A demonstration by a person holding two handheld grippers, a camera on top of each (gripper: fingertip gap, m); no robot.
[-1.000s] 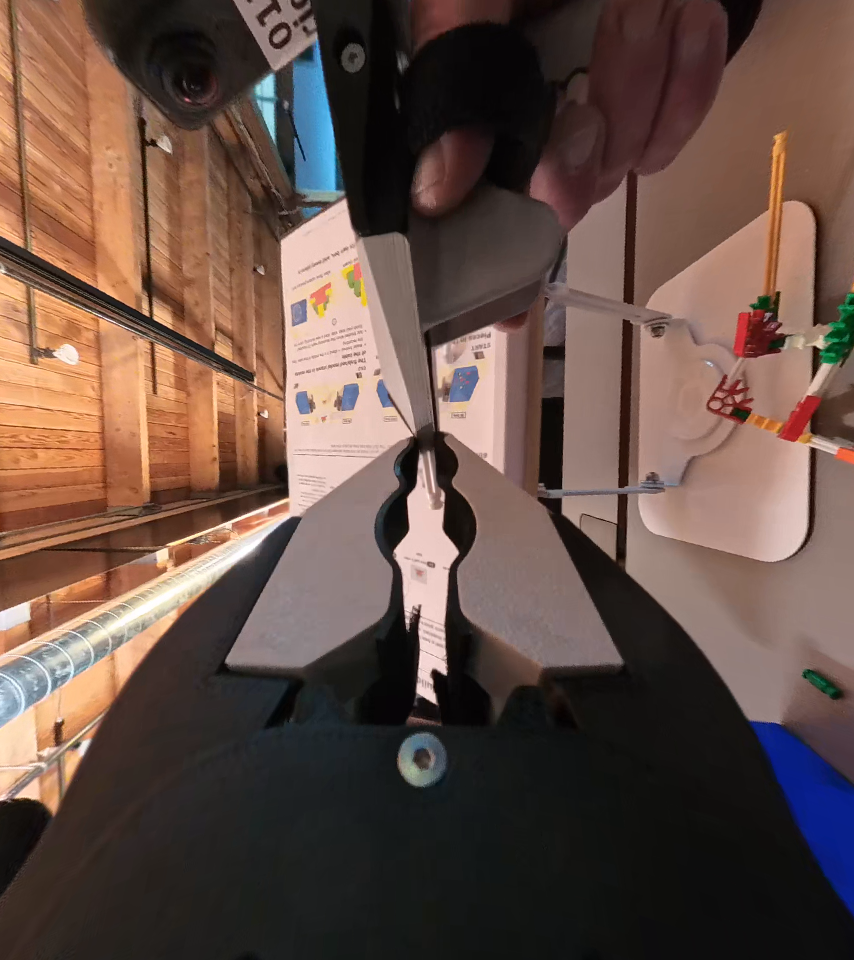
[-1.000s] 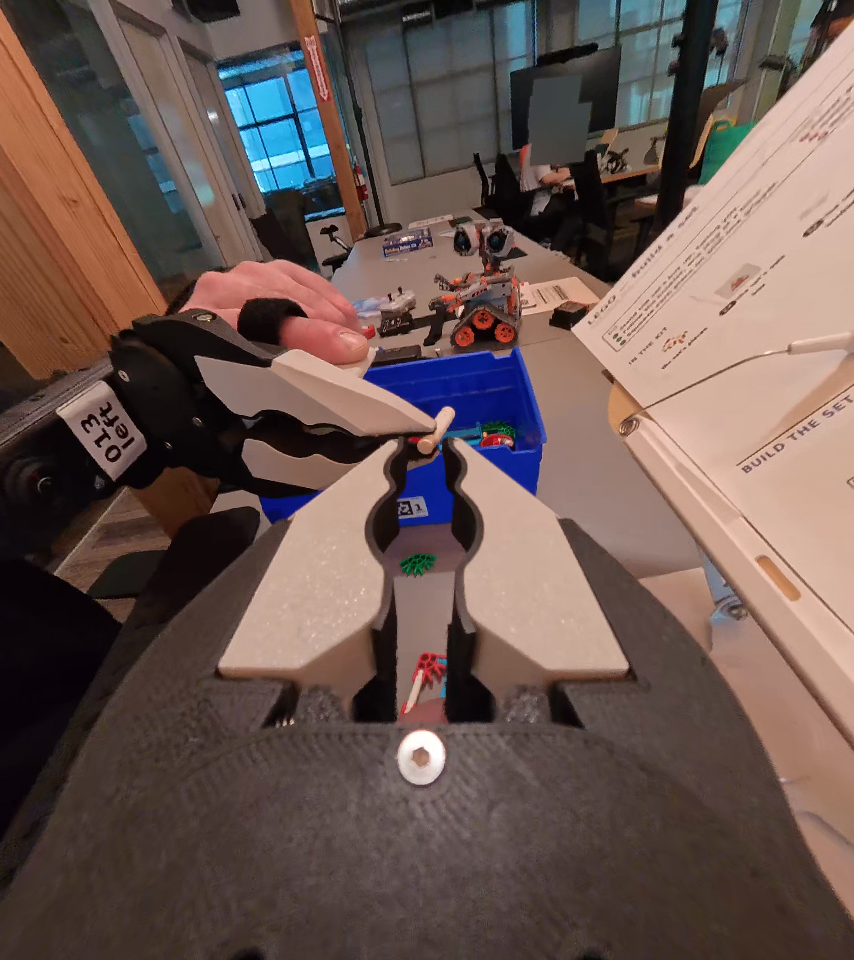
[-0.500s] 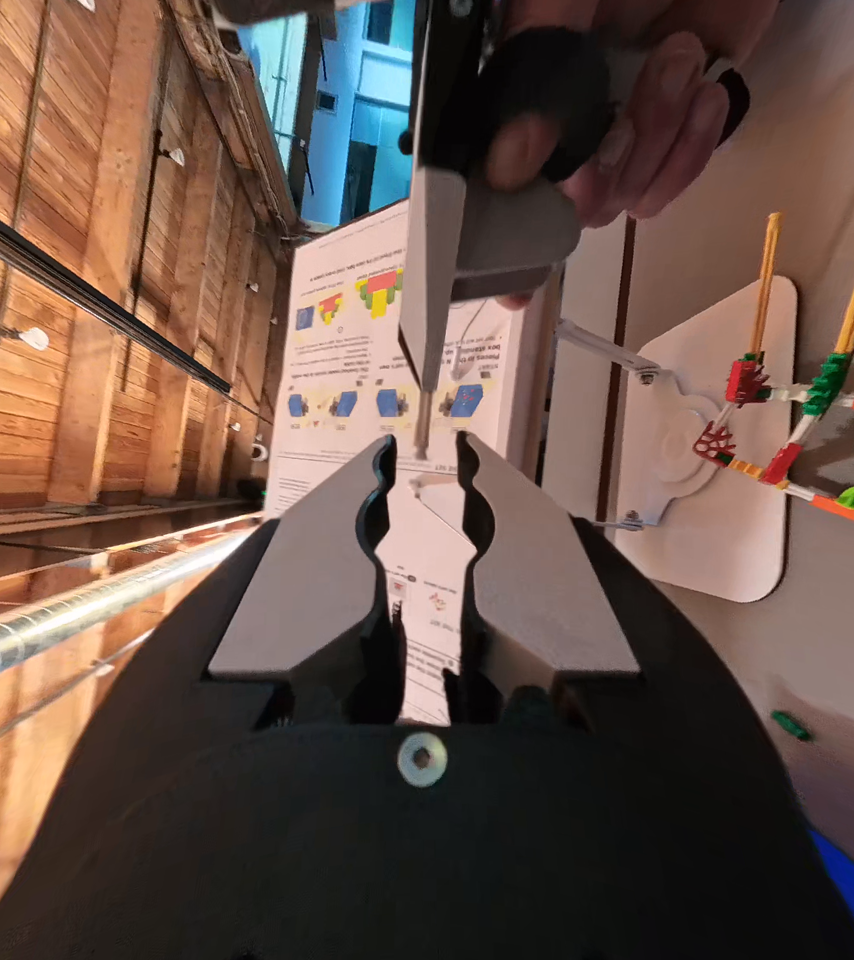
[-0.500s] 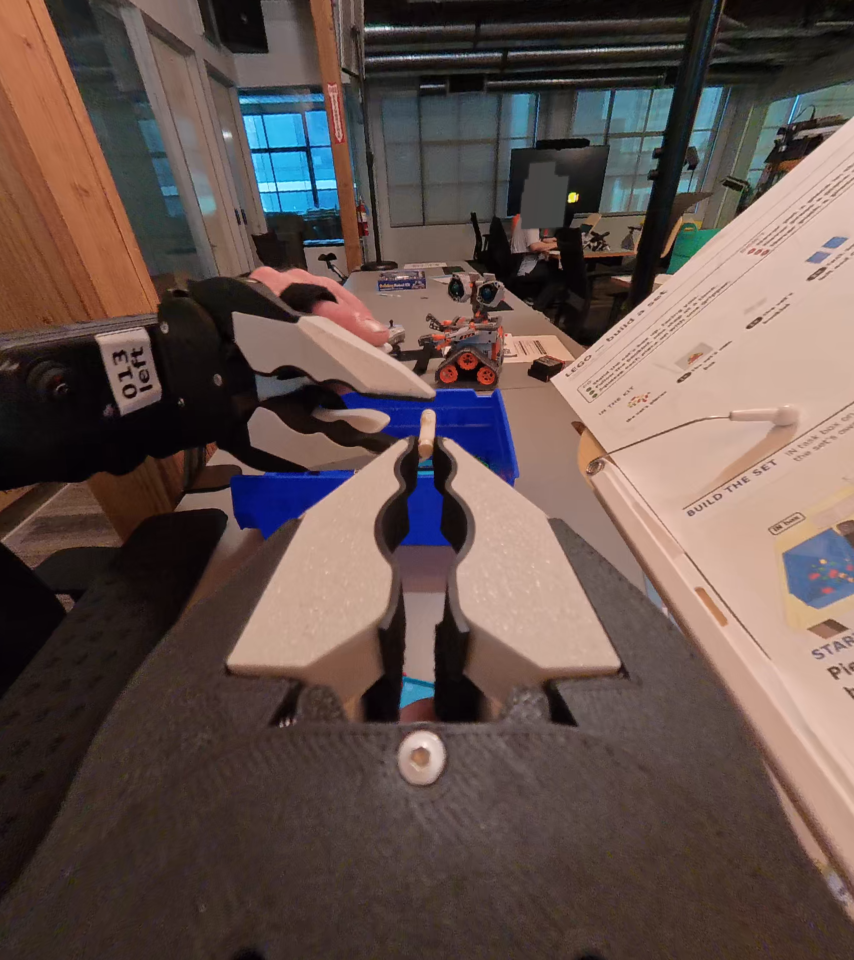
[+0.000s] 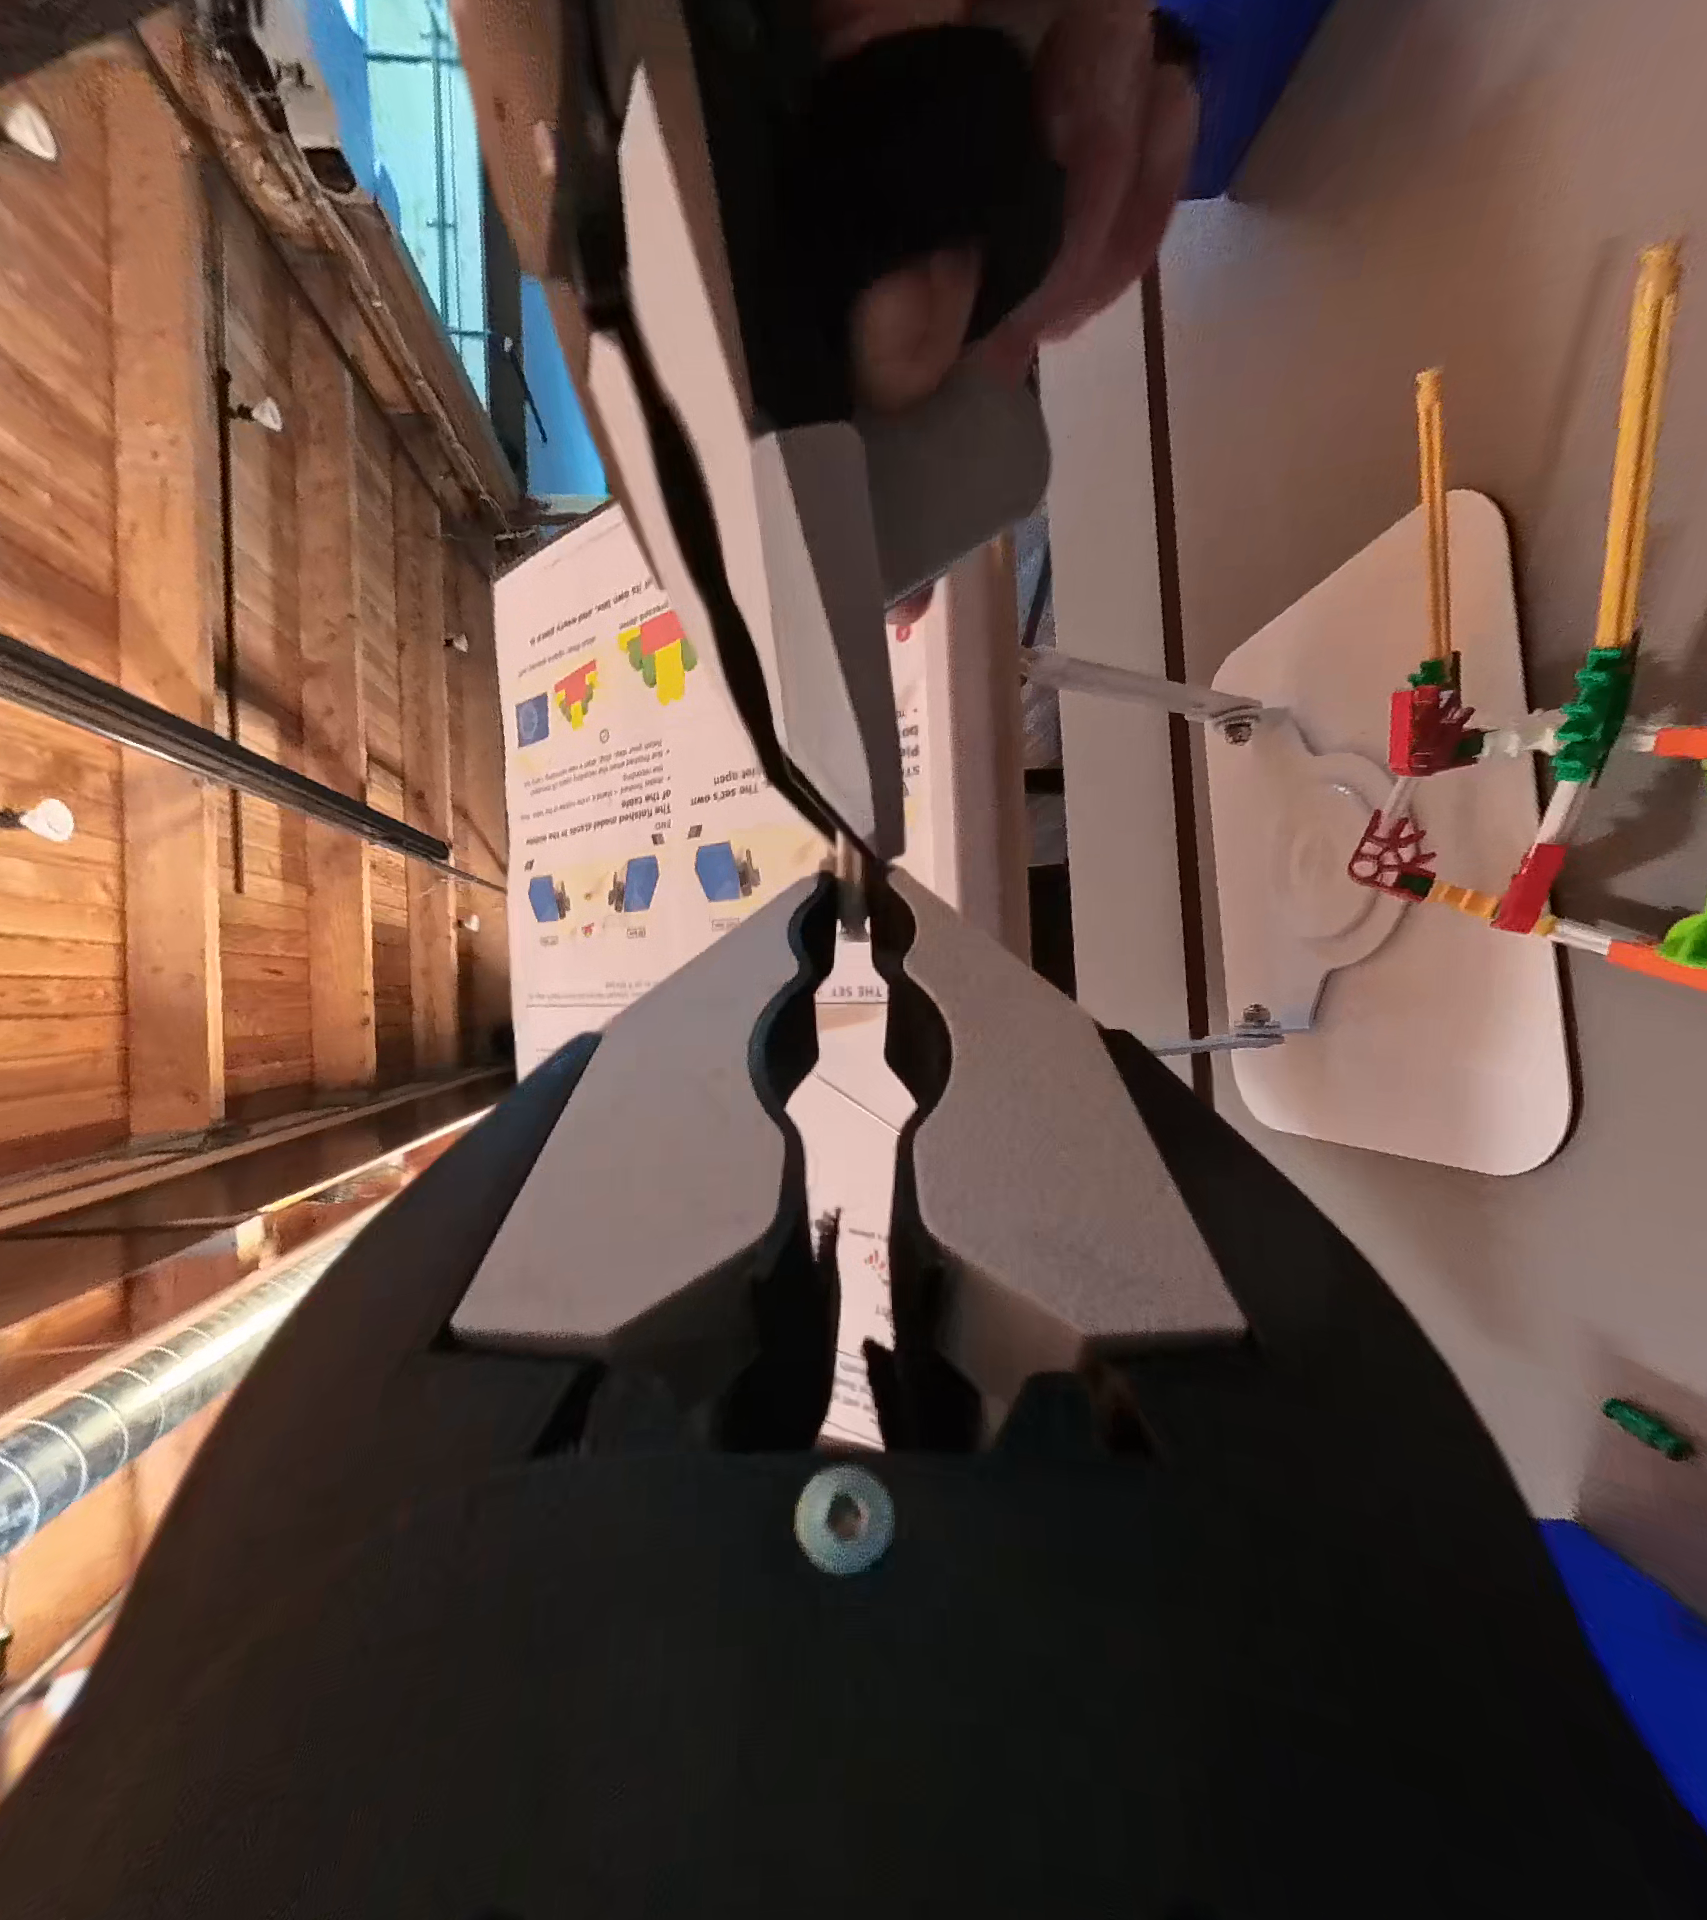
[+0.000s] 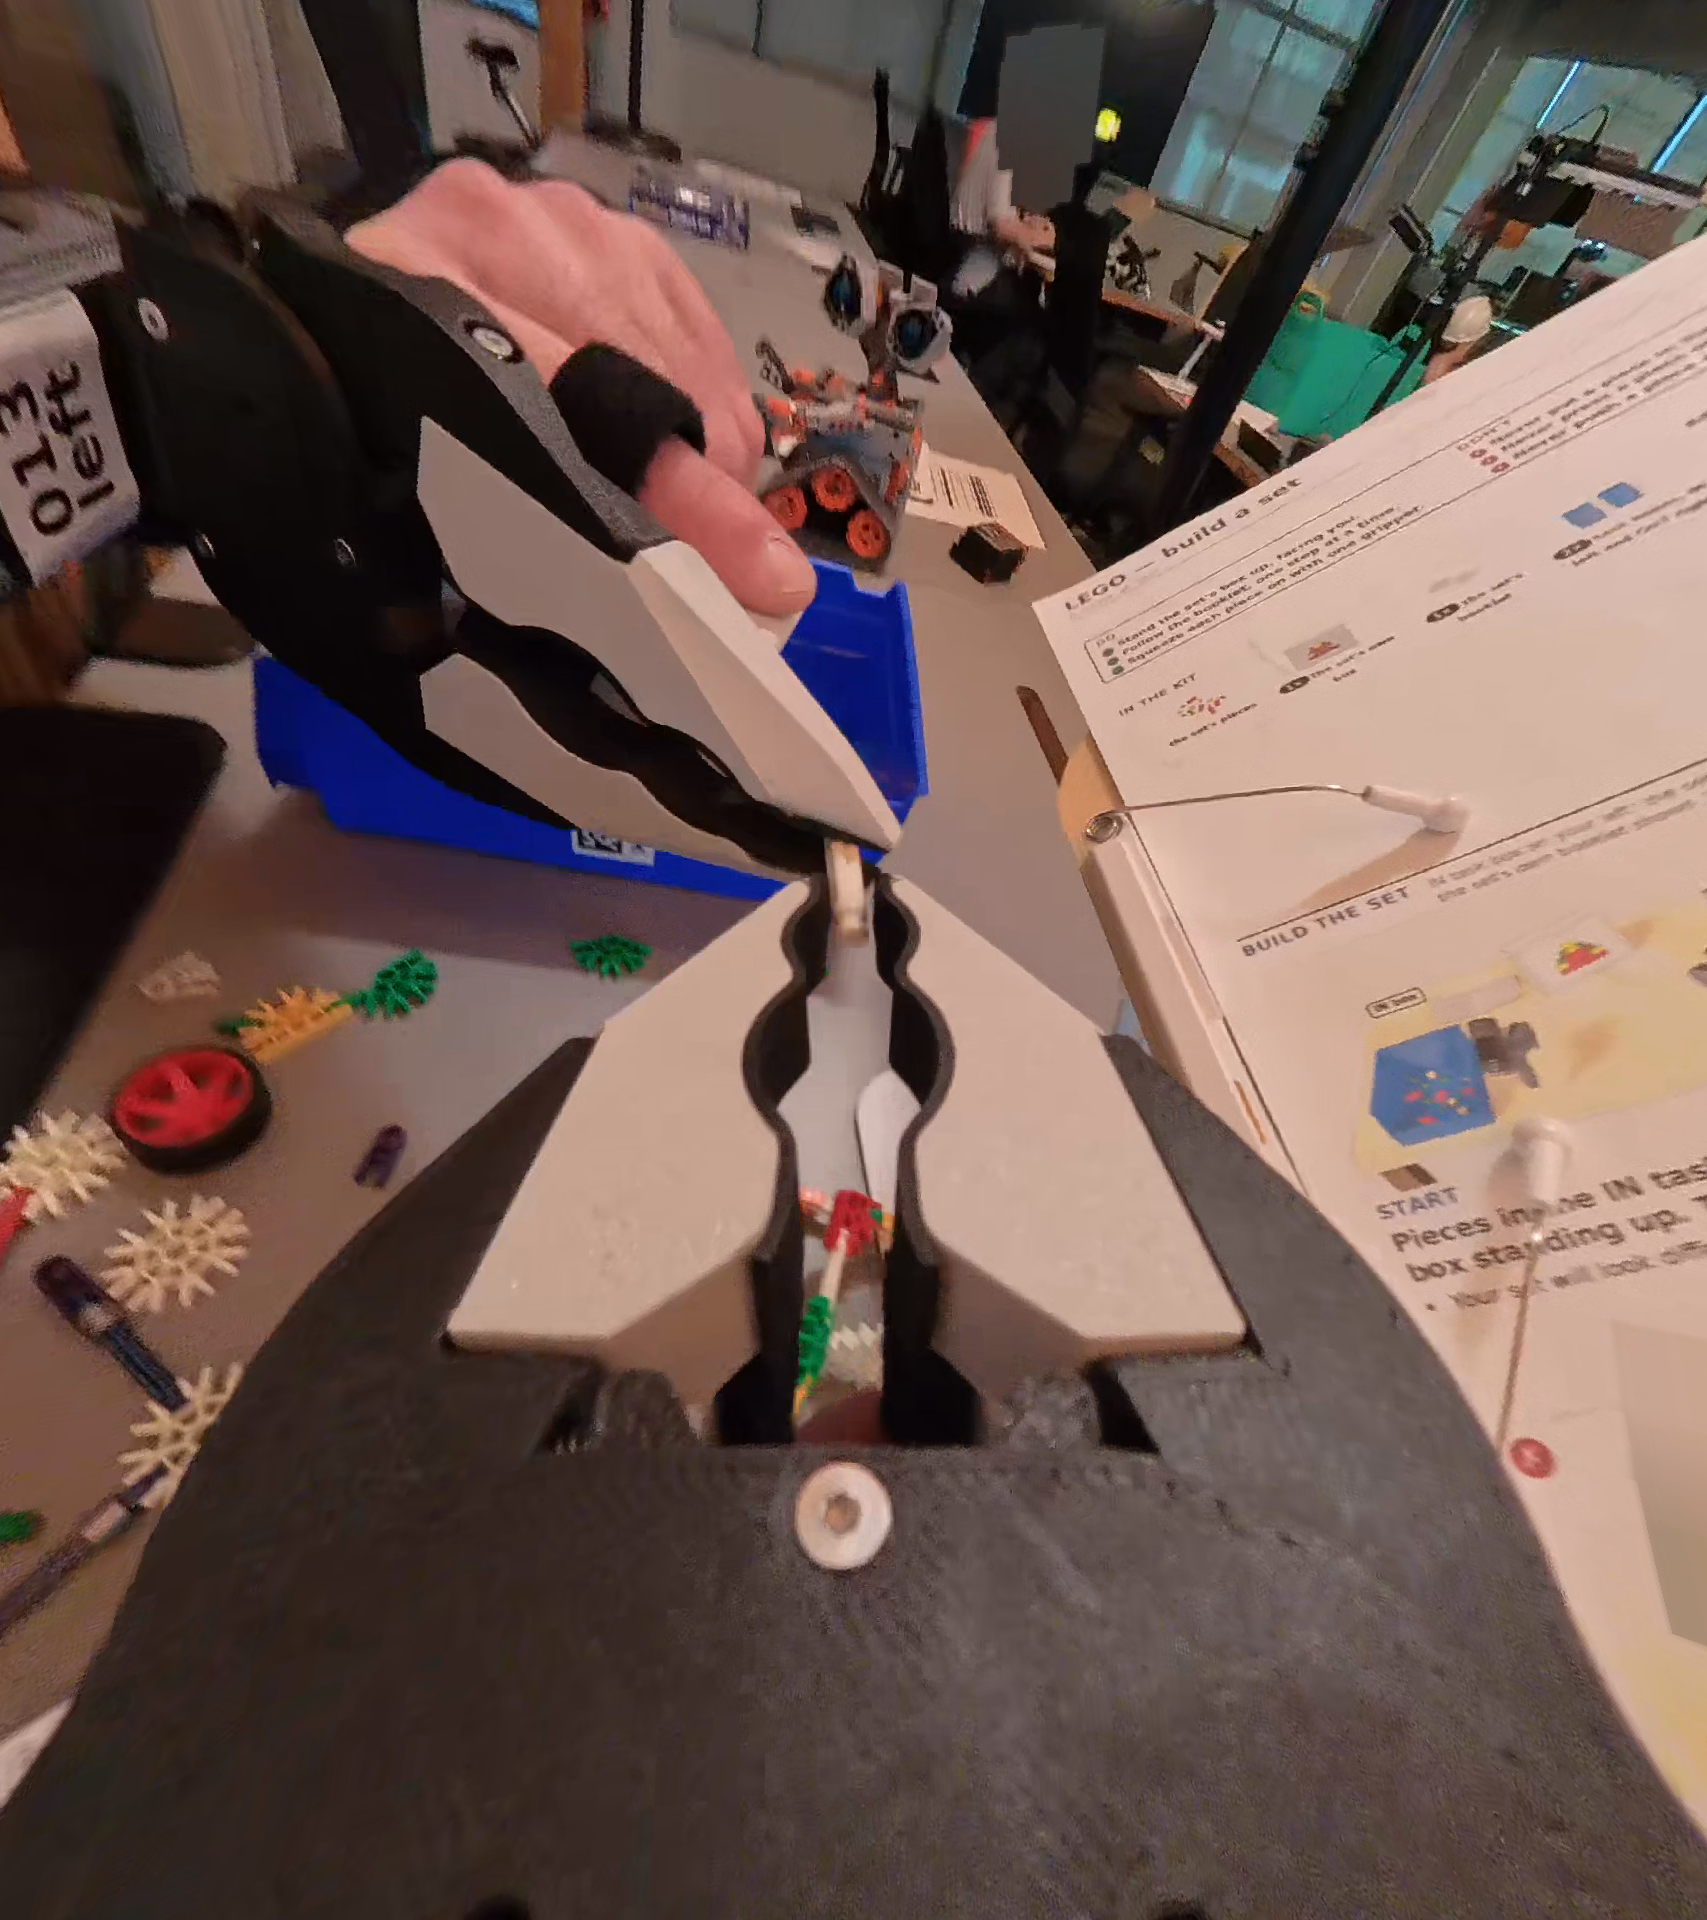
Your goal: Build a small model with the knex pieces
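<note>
A short cream rod (image 6: 847, 906) is pinched between both grippers in mid-air above the table. My right gripper (image 6: 846, 891) is shut on its lower end. My left gripper (image 6: 854, 837) comes in from the upper left, held by a hand, and is shut on its upper end. In the left wrist view my left gripper (image 5: 854, 891) grips the rod (image 5: 849, 912), and the right gripper (image 5: 864, 854) meets it tip to tip from above. A partly built frame of coloured rods and connectors (image 5: 1524, 831) lies on the table.
A blue bin (image 6: 859, 665) stands behind the grippers. A printed sheet on a white stand (image 6: 1451, 831) fills the right side. A red wheel (image 6: 189, 1107), white connectors (image 6: 174, 1252) and green connectors (image 6: 608, 952) lie loose at left. A toy vehicle (image 6: 844, 457) stands farther back. My left and right fingertips are right by each other. The red wheel (image 6: 189, 1107) is about 30 centimeters from both grippers' fingertips.
Half a second ago my left gripper was open and apart from the rod, which the right gripper held alone. Now the left gripper has closed on the rod again. Both views have swung downwards.
</note>
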